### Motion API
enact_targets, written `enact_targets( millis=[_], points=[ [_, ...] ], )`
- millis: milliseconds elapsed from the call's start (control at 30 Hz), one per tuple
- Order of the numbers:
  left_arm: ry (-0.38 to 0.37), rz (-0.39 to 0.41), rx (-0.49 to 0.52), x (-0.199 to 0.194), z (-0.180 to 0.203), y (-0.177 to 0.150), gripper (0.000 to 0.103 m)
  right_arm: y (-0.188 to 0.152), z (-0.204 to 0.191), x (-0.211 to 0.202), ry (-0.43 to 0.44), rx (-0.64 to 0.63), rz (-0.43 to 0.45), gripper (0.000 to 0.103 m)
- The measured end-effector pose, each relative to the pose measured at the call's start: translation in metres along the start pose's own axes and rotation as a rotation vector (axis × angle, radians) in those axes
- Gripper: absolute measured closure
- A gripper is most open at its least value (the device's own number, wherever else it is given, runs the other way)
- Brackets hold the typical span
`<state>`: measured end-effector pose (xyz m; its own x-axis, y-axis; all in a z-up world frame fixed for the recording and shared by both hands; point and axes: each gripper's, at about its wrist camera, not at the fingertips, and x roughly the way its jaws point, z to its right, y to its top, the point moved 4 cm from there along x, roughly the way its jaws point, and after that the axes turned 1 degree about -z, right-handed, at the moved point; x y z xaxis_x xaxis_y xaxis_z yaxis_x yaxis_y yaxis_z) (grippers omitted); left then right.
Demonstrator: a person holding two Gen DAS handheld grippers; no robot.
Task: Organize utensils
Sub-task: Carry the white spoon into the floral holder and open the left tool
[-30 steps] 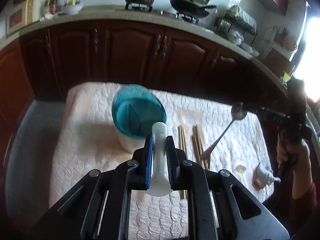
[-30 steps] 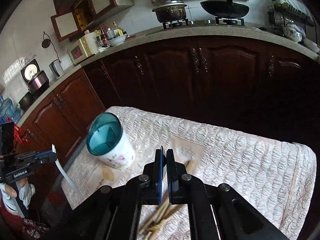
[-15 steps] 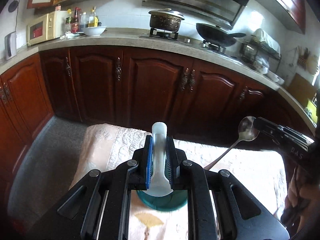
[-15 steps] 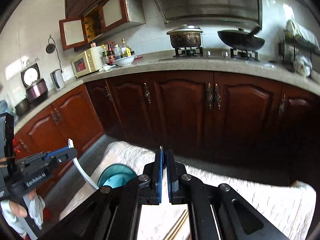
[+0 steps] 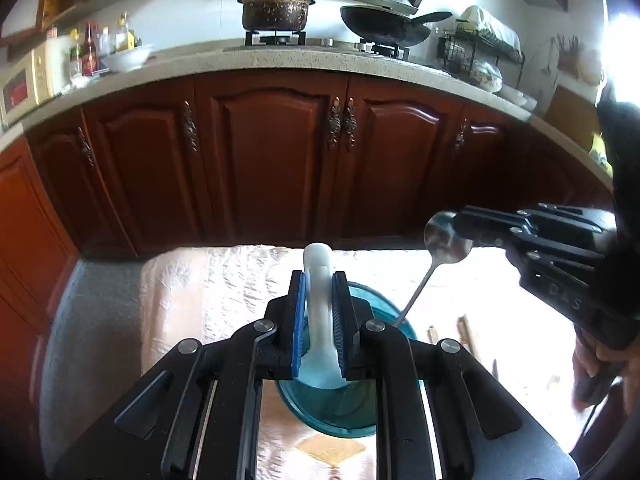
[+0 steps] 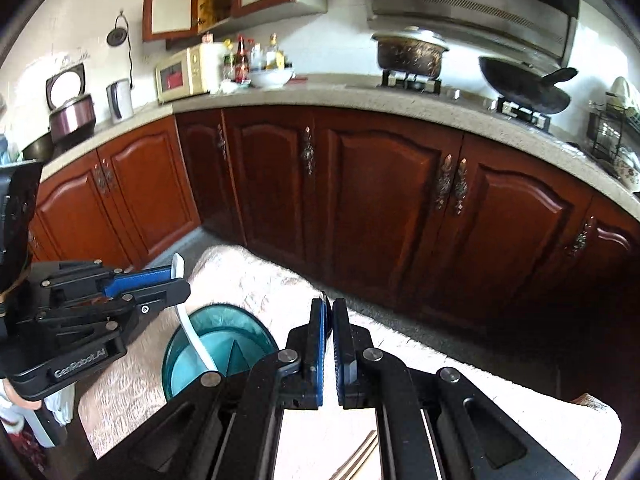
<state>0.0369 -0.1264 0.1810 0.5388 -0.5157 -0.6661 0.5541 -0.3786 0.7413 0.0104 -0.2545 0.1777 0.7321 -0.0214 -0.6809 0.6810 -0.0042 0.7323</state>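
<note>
Both grippers now over teal holder [image 5: 352,400], angled down, spoons clamped

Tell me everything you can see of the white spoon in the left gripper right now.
The white spoon looks like glossy plastic or ceramic, with a curved handle. The left gripper is shut on it, blue pads clamping the handle from both sides, the handle end poking out past them. It hangs tilted, its lower end reaching down into the teal-rimmed cup. Whether it touches the cup's inside cannot be told.
</note>
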Motion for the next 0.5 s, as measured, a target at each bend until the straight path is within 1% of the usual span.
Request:
enact_targets(
  millis=[100, 167, 200, 233, 267, 367, 400, 433, 467, 500],
  points=[
    [-0.005, 0.006, -0.011, 0.001, -0.003, -0.003, 0.091, -0.005, -0.005, 0.016, 0.022, -0.004, -0.039, 0.1],
    [-0.006, -0.014, -0.023, -0.001, -0.003, -0.001, 0.091, -0.01, -0.008, 0.029, 0.048, 0.003, -0.072, 0.1],
    [-0.03, -0.019, -0.031, -0.005, -0.003, 0.002, 0.091, -0.012, -0.01, 0.033, 0.059, 0.003, -0.082, 0.1],
    [-0.032, -0.012, -0.021, -0.009, -0.003, 0.004, 0.091, -0.014, -0.012, 0.036, 0.064, -0.002, -0.094, 0.099],
    [-0.015, -0.025, 0.001, -0.009, -0.002, 0.005, 0.091, -0.016, -0.015, 0.04, 0.075, -0.008, -0.103, 0.099],
    [0.004, -0.104, 0.057, 0.006, 0.004, -0.004, 0.091, -0.02, -0.02, 0.048, 0.123, 0.005, -0.13, 0.099],
    [0.015, -0.115, 0.077, 0.01, 0.005, -0.008, 0.091, -0.021, -0.021, 0.049, 0.137, 0.017, -0.138, 0.099],
    [0.027, -0.111, 0.091, 0.011, 0.006, -0.01, 0.091, -0.021, -0.02, 0.05, 0.153, 0.037, -0.137, 0.097],
    [0.027, -0.11, 0.091, 0.01, 0.005, -0.011, 0.091, -0.022, -0.02, 0.049, 0.164, 0.054, -0.135, 0.092],
    [0.02, -0.112, 0.073, 0.01, 0.003, -0.011, 0.091, -0.023, -0.018, 0.047, 0.173, 0.069, -0.133, 0.072]
  ],
)
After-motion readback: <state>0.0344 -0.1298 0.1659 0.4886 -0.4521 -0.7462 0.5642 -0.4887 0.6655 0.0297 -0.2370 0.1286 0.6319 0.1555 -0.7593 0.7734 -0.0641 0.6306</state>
